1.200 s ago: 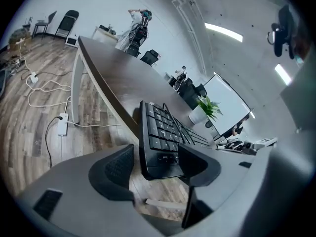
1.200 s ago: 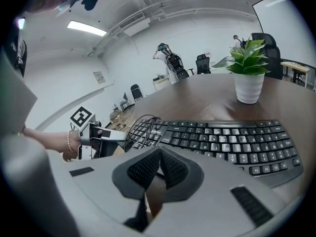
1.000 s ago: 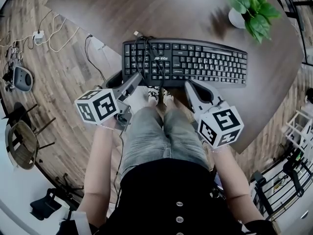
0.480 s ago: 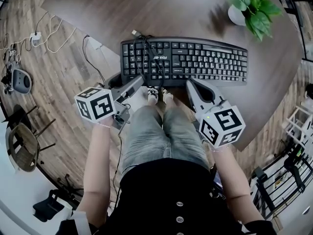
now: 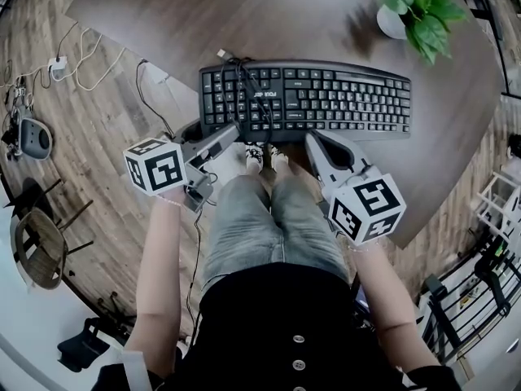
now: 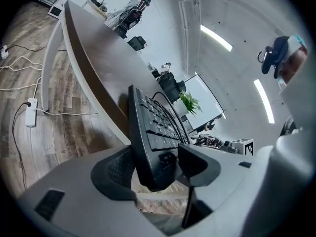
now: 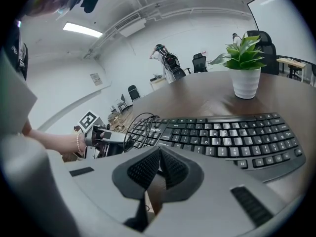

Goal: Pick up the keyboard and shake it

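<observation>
A black keyboard (image 5: pixel 326 100) lies on the dark wooden table (image 5: pixel 244 15), with its cable (image 5: pixel 244 80) coiled over its left keys. Its near left corner juts past the table's edge. My left gripper (image 5: pixel 232 130) straddles that corner. In the left gripper view the keyboard (image 6: pixel 148 127) fills the gap of the left gripper (image 6: pixel 155 164), one pad under it and one on top. My right gripper (image 5: pixel 312 138) is shut and empty, just short of the keyboard's front edge near the middle. In the right gripper view the keyboard (image 7: pixel 232 135) lies beyond my right gripper (image 7: pixel 159 157).
A potted plant (image 5: pixel 415 10) in a white pot stands on the table behind the keyboard's right end. The person's legs are below the table edge between the grippers. A power strip (image 5: pixel 59 62) with cords lies on the wooden floor at left, and a chair (image 5: pixel 32 243) stands nearer.
The marker cube of the left gripper has drifted slightly left and up. The keyboard still lies on the table and the right gripper has barely moved.
</observation>
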### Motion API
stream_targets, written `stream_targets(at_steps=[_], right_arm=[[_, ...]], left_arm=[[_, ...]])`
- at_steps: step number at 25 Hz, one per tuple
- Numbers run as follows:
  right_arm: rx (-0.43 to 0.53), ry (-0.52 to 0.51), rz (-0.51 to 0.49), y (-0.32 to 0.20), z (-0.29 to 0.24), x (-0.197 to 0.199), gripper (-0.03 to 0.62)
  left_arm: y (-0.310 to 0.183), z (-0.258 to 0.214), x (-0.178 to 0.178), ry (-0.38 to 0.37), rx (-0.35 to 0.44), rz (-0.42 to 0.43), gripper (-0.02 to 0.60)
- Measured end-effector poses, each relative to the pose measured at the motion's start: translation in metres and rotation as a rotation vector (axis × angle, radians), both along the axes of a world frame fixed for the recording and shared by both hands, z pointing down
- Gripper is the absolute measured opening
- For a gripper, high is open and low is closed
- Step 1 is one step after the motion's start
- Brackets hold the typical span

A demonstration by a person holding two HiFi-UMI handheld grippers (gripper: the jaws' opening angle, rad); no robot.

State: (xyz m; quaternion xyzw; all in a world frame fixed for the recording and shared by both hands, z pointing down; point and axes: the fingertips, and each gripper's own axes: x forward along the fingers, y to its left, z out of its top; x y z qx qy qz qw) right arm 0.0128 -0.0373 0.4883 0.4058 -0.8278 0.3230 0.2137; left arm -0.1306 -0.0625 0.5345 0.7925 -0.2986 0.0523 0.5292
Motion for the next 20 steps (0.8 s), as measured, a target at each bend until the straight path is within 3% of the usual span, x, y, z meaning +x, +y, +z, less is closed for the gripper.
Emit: stream_targets(at_steps=[10,13,20], right_arm=[[-0.002,0.001,0.005,0.0021,0.0020,-0.0005,0.028],[0.002,0.000,0.008,0.0013,0.0011,-0.0011,0.028],[-0.005,-0.011,0.028,-0.0007,-0.0026,0.0001,0.028]], left_arm=[[0.0009,0.0017,0.0063,0.008,0.004,0.032,0.270],[0.0017,0.0008,0.0068,0.030,-0.013,0.022,0.236],[0.0079,-0.0040,0.0082,0.012,-0.052,0.006,0.235]])
